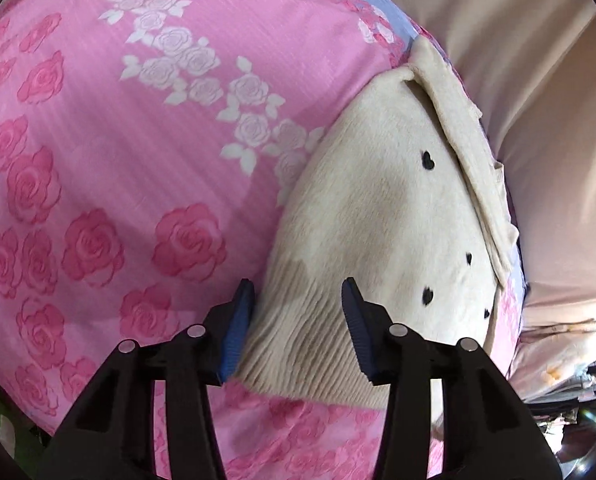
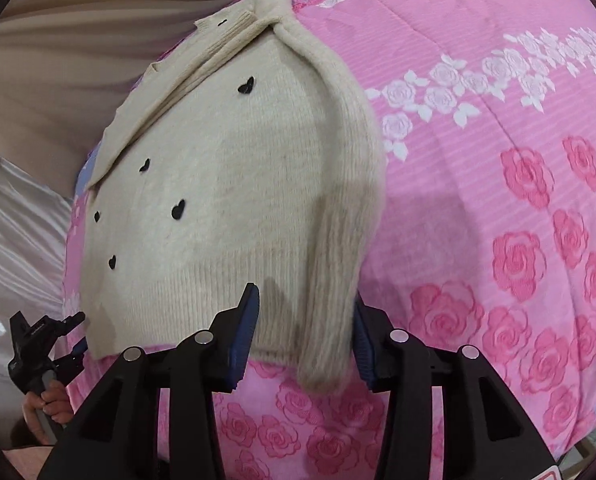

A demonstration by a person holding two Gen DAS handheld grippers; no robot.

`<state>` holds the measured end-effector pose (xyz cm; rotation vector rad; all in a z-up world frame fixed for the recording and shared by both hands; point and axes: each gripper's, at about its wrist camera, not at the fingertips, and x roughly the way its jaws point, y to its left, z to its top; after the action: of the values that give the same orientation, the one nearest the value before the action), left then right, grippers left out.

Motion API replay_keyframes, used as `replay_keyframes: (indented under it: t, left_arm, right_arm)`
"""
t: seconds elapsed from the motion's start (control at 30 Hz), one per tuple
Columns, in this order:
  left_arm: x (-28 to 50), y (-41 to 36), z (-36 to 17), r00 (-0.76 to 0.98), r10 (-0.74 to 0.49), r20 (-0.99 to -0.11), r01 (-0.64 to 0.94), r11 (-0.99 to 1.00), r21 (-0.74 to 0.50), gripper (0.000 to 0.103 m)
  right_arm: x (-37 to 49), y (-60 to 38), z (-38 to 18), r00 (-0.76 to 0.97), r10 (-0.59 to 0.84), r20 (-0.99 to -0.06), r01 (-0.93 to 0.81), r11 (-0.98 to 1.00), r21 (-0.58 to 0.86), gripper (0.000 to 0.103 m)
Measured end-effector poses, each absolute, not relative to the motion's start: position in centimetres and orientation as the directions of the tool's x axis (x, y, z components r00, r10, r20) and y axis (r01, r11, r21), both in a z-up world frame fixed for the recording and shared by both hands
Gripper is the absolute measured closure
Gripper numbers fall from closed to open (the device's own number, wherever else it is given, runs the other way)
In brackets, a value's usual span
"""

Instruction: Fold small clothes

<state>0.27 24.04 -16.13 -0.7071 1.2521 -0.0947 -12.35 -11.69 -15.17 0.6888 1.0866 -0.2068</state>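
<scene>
A small cream knit sweater with black heart marks lies flat on a pink rose-print quilt. Both sleeves are folded over its body. My left gripper is open, its blue pads straddling the ribbed hem corner at the sweater's left side. In the right wrist view the sweater lies with one folded sleeve running down its right edge. My right gripper is open, its jaws on either side of that sleeve's cuff and the hem. The left gripper also shows at the sweater's lower left corner there.
The quilt covers a bed. A beige curtain or sheet hangs beyond the bed's edge. White crumpled fabric lies at the left of the right wrist view. A hand holds the left gripper's handle.
</scene>
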Motion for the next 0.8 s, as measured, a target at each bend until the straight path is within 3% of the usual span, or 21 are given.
replay_keyframes:
  t: [0.13, 0.17, 0.2, 0.23, 0.27, 0.33, 0.53, 0.8]
  left_arm:
    - [0.1, 23.6, -16.1, 0.342, -0.450, -0.825, -0.284, 0.788, -0.547, 0.046]
    - [0.2, 23.4, -16.1, 0.340, -0.450, -0.826, -0.292, 0.784, -0.548, 0.045]
    - [0.4, 23.3, -16.1, 0.336, -0.450, -0.827, -0.295, 0.783, -0.547, 0.045]
    - [0.5, 23.0, -16.1, 0.329, -0.459, -0.825, -0.286, 0.784, -0.550, 0.048]
    - [0.7, 22.8, -16.2, 0.320, -0.474, -0.820, -0.270, 0.784, -0.559, 0.071]
    - [0.9, 22.2, -17.1, 0.265, -0.546, -0.795, -0.252, 0.756, -0.604, 0.096]
    - [-0.6, 23.1, -15.4, 0.277, -0.535, -0.798, -0.254, 0.760, -0.598, 0.097]
    - [-4.2, 24.0, -12.8, 0.181, -0.548, -0.816, -0.193, 0.794, -0.576, 0.097]
  right_arm:
    - [-12.6, -12.1, -15.2, 0.490, 0.166, -0.856, 0.490, 0.759, 0.428, 0.063]
    - [-12.6, -12.4, -15.3, 0.494, 0.173, -0.852, 0.498, 0.747, 0.440, 0.070]
    - [-12.6, -12.6, -15.3, 0.498, 0.180, -0.848, 0.501, 0.739, 0.450, 0.085]
    - [-12.6, -12.8, -15.2, 0.505, 0.182, -0.844, 0.502, 0.733, 0.458, 0.092]
    - [-12.6, -12.8, -15.0, 0.519, 0.182, -0.835, 0.501, 0.727, 0.470, 0.093]
    - [-12.8, -12.9, -14.2, 0.542, 0.161, -0.825, 0.496, 0.731, 0.469, 0.095]
    - [-14.8, -13.6, -11.9, 0.556, 0.139, -0.820, 0.490, 0.742, 0.458, 0.096]
    - [-18.3, -13.8, -11.3, 0.447, 0.154, -0.881, 0.455, 0.809, 0.372, 0.097]
